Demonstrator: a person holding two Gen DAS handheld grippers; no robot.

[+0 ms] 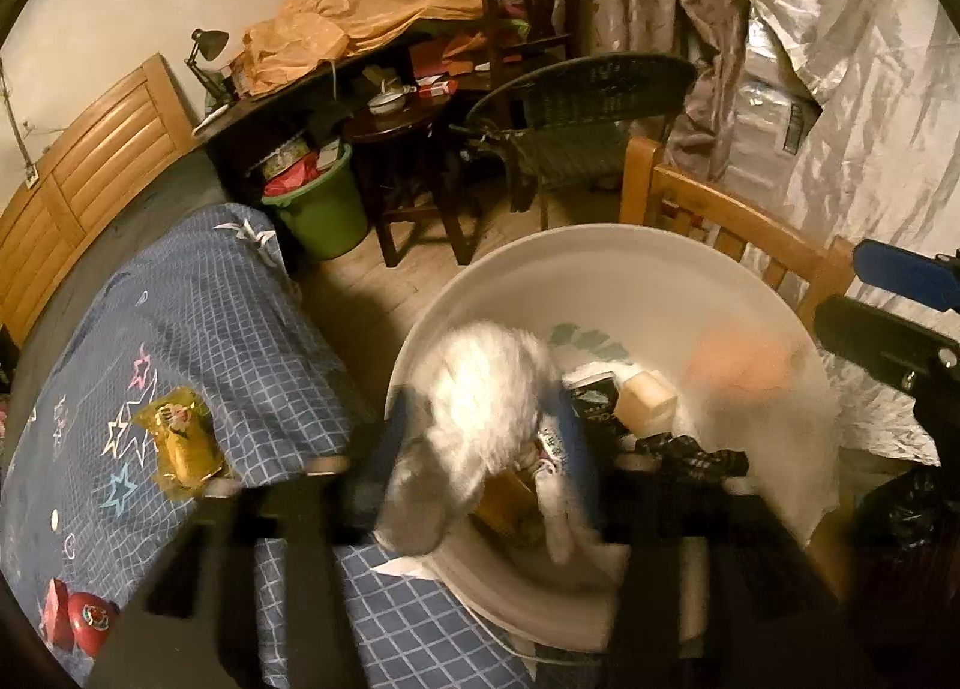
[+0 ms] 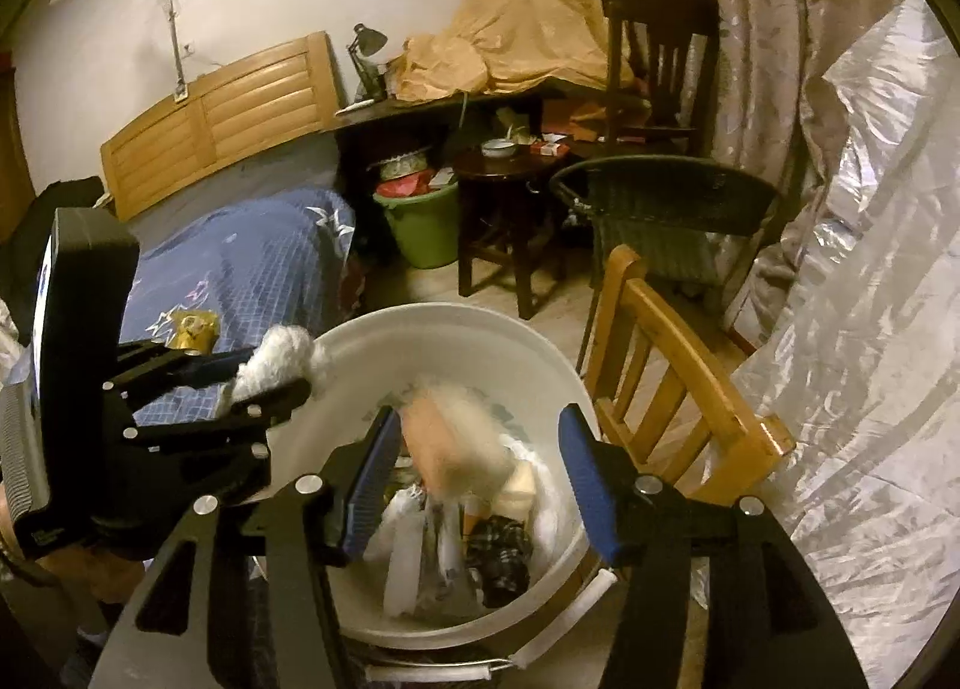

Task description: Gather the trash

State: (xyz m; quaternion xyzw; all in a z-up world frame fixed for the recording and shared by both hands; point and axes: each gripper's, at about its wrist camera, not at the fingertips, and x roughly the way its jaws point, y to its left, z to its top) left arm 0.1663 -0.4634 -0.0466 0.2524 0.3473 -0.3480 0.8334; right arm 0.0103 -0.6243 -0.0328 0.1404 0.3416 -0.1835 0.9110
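A white bucket [image 1: 600, 236] [image 2: 432, 314] holds wrappers, tissue and a beige block. My left gripper [image 1: 483, 437] hangs over its near-left rim, jaws apart. A blurred white fluffy wad [image 1: 480, 407] [image 2: 279, 356] lies loose between the blue pads. My right gripper [image 2: 480, 479] is open over the bucket's middle. A blurred orange-and-white piece [image 2: 456, 443] shows between its pads, touching neither. Each gripper shows in the other's view: the left gripper [image 2: 282, 371] at the left rim, the right gripper [image 1: 840, 284] at the right edge. A yellow wrapper [image 1: 180, 437] [image 2: 192, 329] lies on the blue checked bedcover [image 1: 210, 329].
A wooden chair [image 1: 738, 221] [image 2: 678, 383] stands right behind the bucket, with silver plastic sheeting [image 1: 870, 119] beyond it. A green bin [image 1: 327, 209], a dark stool and a wicker chair [image 1: 588, 107] stand farther back. Red items [image 1: 78, 617] lie on the bed's near corner. A black bag [image 1: 912, 509] sits at right.
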